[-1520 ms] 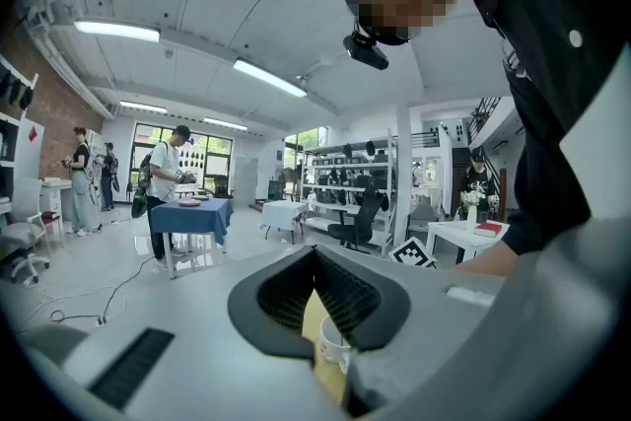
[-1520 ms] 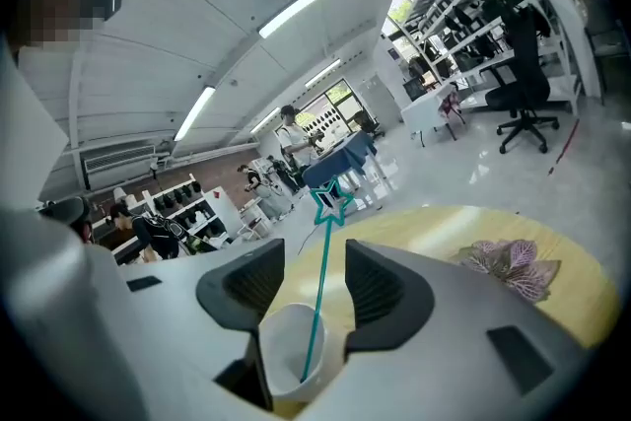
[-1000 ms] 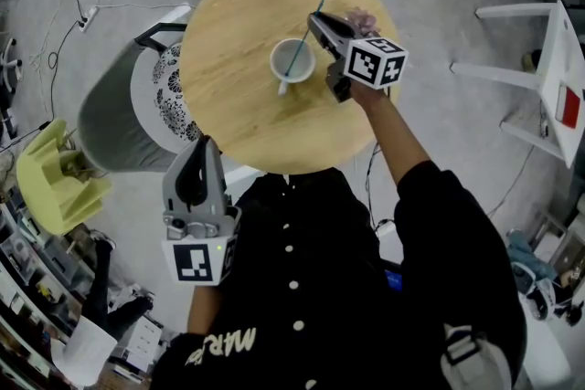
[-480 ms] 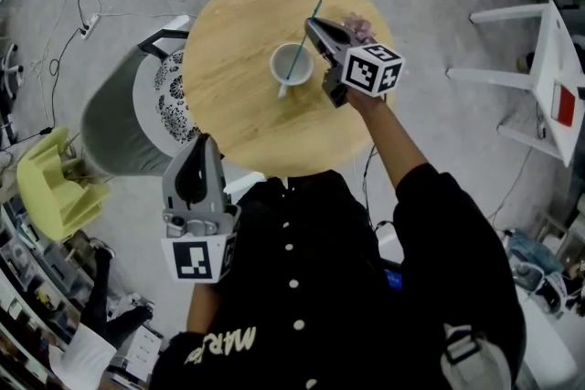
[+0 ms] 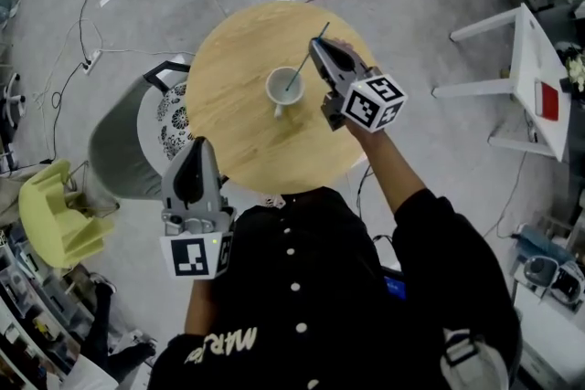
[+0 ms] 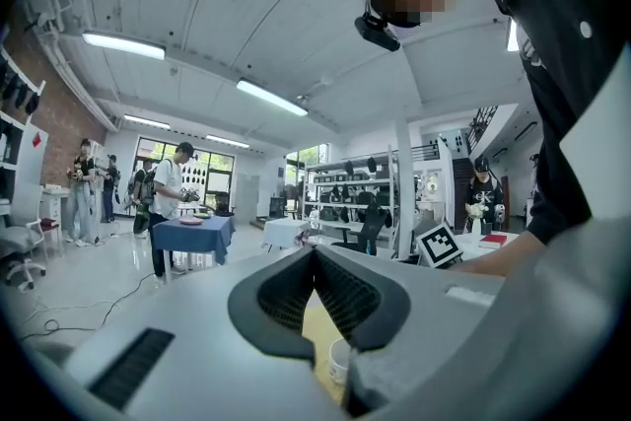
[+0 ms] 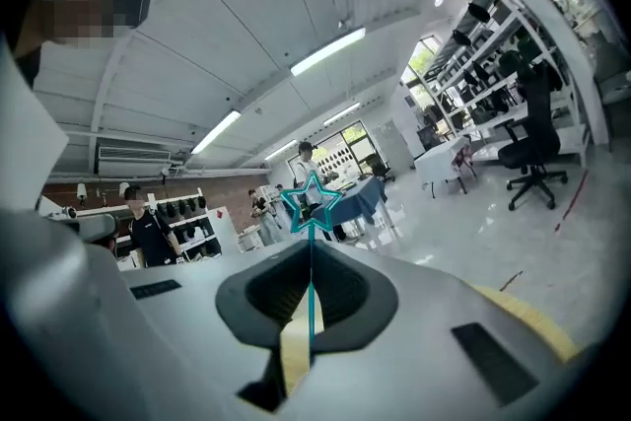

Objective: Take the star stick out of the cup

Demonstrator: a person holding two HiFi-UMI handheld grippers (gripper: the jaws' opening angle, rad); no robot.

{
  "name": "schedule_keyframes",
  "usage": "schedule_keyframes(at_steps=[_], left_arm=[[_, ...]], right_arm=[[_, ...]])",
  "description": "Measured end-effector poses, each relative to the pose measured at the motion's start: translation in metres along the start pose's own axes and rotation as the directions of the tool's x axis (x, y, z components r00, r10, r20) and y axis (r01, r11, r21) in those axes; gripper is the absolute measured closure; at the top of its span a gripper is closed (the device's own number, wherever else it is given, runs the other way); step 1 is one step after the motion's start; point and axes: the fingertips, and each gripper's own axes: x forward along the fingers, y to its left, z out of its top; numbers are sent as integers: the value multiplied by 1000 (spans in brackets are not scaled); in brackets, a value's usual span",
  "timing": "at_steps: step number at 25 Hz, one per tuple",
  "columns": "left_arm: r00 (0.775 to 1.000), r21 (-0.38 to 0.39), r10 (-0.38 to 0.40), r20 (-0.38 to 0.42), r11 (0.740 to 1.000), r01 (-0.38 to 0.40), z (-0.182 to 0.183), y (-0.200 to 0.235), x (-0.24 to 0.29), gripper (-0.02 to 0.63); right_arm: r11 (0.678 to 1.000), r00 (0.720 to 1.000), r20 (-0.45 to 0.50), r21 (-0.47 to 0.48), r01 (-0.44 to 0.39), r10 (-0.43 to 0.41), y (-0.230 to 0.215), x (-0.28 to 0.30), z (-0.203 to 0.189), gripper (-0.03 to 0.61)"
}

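The star stick (image 5: 306, 59) now sits pinched between the jaws of the right gripper (image 5: 317, 44), which a second ago stood a little apart beside it and have since come together on the thin shaft; in the right gripper view the teal star (image 7: 313, 205) stands just above the closed pads; the stick's lower end still rests inside the white cup (image 5: 284, 89), leaning out toward 1 o'clock, so the grasp looks made but the lift has not begun; the cup stands near the middle of the round wooden table (image 5: 238, 123), with the right gripper at its 2 o'clock; the next move is probably a pull up along the stick's lean, so the cup does not tip; the left gripper (image 5: 194, 151) hangs off the table edge at 7 o'clock, jaws together on nothing, much where it was.
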Motion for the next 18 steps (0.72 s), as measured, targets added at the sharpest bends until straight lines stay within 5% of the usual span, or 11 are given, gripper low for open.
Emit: schedule_keyframes(at_steps=[9, 18], left_arm=[[1000, 27, -17, 19, 1000, 17, 28, 6, -8, 614], [997, 49, -38, 73, 998, 35, 53, 1, -16, 614]], right_arm=[[990, 982, 180, -116, 79, -57, 61, -75, 80, 572], [933, 946, 300, -290, 214, -124, 110, -154, 131, 572]])
